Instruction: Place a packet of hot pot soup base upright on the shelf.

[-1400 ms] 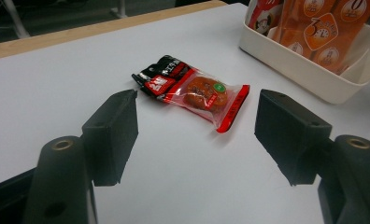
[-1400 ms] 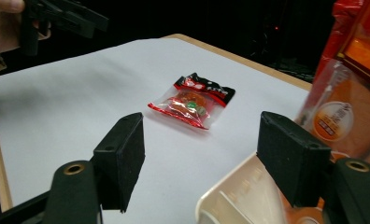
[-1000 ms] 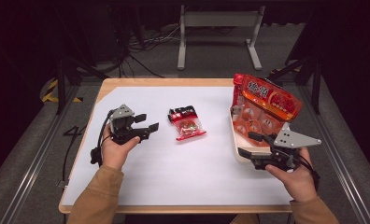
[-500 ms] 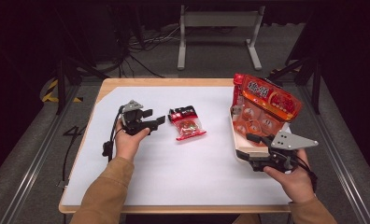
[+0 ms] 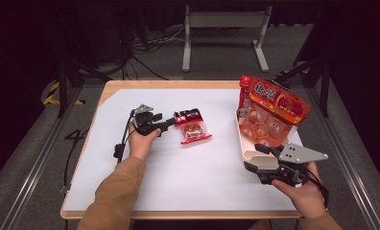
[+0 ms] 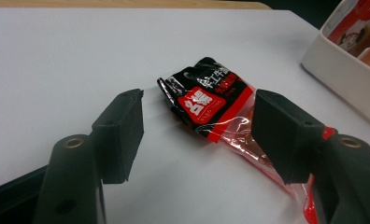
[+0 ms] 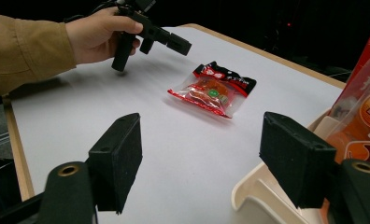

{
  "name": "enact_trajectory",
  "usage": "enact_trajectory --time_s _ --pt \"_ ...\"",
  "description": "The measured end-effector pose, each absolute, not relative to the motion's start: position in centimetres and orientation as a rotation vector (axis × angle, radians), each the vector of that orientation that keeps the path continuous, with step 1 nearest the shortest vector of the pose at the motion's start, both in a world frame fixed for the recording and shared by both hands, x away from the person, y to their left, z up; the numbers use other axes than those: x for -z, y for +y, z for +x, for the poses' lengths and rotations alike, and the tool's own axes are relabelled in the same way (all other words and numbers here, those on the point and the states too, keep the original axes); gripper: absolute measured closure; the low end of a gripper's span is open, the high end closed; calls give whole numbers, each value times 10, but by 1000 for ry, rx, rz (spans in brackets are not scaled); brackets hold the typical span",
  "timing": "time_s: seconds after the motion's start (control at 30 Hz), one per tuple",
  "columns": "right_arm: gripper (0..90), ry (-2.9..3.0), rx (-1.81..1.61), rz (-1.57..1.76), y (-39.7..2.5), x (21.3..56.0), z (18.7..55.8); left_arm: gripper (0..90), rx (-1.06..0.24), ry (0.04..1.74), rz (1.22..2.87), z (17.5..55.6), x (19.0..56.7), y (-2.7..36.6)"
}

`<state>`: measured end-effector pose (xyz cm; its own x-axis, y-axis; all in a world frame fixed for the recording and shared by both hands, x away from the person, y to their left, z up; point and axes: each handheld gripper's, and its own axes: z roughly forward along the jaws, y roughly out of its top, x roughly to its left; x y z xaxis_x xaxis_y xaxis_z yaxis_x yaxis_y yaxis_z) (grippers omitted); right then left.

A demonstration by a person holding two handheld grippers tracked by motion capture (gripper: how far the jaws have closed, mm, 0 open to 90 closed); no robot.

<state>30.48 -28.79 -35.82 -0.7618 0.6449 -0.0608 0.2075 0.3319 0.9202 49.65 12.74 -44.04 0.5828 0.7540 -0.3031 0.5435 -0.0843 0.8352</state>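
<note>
Left gripper [image 5: 166,124], jaws spread and empty, sits at nine o'clock of the snack packet [image 5: 193,129] lying mid-table — not yet grasped, so pickup and placing remain.

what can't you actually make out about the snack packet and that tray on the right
- Snack packet: lower end hidden behind the left gripper jaw, left gripper view.
- Packet print: too small to read, high view.
- White tray: cut off by the frame edge, right gripper view.
- Tray floor: hidden by the orange bag, high view.
</note>
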Motion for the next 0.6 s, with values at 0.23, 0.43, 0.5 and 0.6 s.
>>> enact_trajectory --time_s 0.23,0.43,0.5,0.6 --pt "302 2187 -1413 750 -290 361 304 355 -268 1082 1766 493 436 121" --pt "298 2204 -1440 716 -286 361 311 329 -272 1083 1825 494 422 109" --pt "297 2211 -1459 703 -284 361 314 342 -277 1101 1803 497 423 106" --pt "297 2220 -1484 679 -281 361 319 329 -289 1126 1848 506 427 104"
